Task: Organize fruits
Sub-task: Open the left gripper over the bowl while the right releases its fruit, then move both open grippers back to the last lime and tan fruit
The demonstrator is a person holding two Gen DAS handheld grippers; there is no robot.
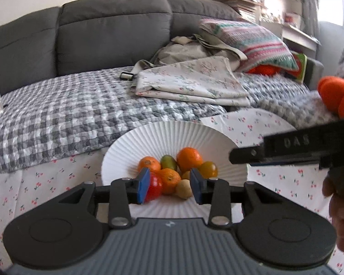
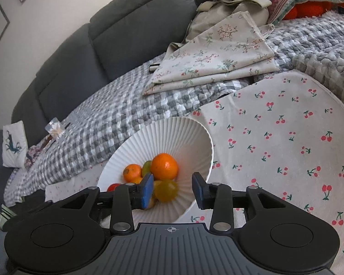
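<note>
We are hovering both the left gripper (image 1: pixel 169 186) and right gripper (image 2: pixel 173 190), jaws parted and empty, at lower centre over the white bowl (image 1: pixel 172 135), where the fruits (image 1: pixel 175 175) are already sitting piled, so little seems left.

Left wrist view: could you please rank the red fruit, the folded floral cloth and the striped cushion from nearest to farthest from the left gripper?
1. Red fruit, in the white bowl, beside the left gripper's left pad.
2. Folded floral cloth, on the checked blanket beyond the bowl.
3. Striped cushion, farther back, right.
</note>
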